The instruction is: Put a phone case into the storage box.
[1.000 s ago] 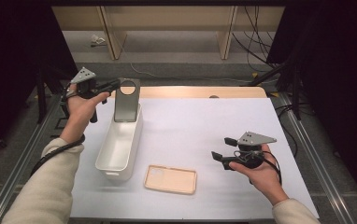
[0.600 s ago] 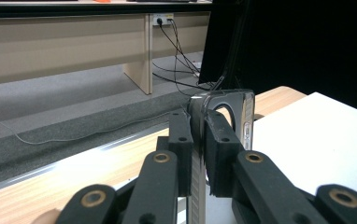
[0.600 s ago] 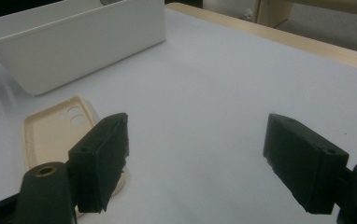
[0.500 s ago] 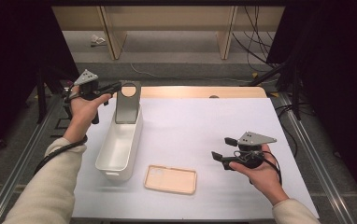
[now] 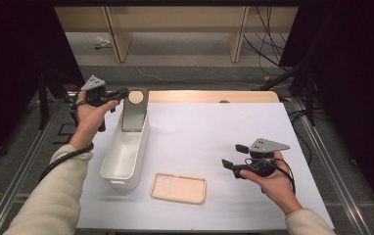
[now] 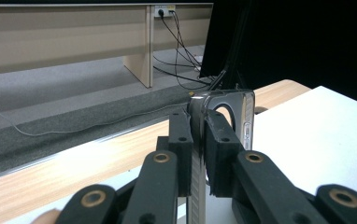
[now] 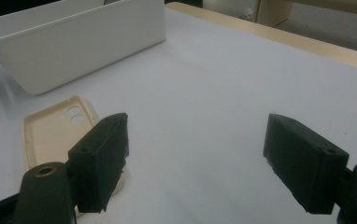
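Note:
My left gripper is shut on the top edge of a grey phone, which has a round cut-out near its top. The phone hangs upright, its lower end at the far end of a long white bin. In the left gripper view the pads clamp the phone edge-on. A beige phone case lies flat on the white table, in front of the bin. My right gripper is held over the right side of the table, open with nothing between its fingers. Its own view has the case and the bin ahead of that gripper.
The white mat covers a wooden table whose far edge shows behind it. Metal rails run along both sides. Beyond the table are a grey floor, cables and wooden furniture legs. Dark screens stand left and right.
The left gripper and the phone have edged slightly to the right over the far end of the bin. The right gripper has stayed where it was.

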A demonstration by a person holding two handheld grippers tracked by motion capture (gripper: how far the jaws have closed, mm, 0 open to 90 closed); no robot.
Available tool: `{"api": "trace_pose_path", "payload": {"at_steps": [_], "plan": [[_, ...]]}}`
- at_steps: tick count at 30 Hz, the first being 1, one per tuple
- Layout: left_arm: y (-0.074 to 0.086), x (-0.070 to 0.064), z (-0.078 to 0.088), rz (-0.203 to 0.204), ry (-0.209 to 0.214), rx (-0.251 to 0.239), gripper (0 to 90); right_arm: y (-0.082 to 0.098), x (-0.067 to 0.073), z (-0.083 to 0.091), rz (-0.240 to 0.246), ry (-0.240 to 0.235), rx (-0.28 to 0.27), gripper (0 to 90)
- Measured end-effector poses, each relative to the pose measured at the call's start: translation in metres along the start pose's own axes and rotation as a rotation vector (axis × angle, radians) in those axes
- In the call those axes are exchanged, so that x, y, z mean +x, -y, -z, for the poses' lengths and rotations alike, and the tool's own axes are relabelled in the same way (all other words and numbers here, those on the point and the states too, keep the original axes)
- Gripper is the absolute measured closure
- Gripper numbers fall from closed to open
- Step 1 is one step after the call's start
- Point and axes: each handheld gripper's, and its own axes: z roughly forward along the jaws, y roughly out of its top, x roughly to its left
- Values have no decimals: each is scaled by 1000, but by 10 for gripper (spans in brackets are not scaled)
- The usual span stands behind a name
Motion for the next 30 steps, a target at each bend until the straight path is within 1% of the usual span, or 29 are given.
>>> {"api": "trace_pose_path", "payload": {"at_steps": [8, 11, 18, 21, 30], "plan": [[6, 4, -4, 11, -9, 16, 819, 0, 0, 0, 0, -2, -1, 232], [9, 6, -5, 24, -18, 26, 819, 0, 0, 0, 0, -2, -1, 234], [10, 7, -8, 28, -19, 33, 819, 0, -1, 0, -2, 1, -3, 236], [10, 8, -9, 23, -22, 42, 819, 0, -1, 0, -2, 0, -3, 236], [15, 11, -12, 31, -26, 52, 818, 1, -1, 0, -4, 0, -4, 235]]}}
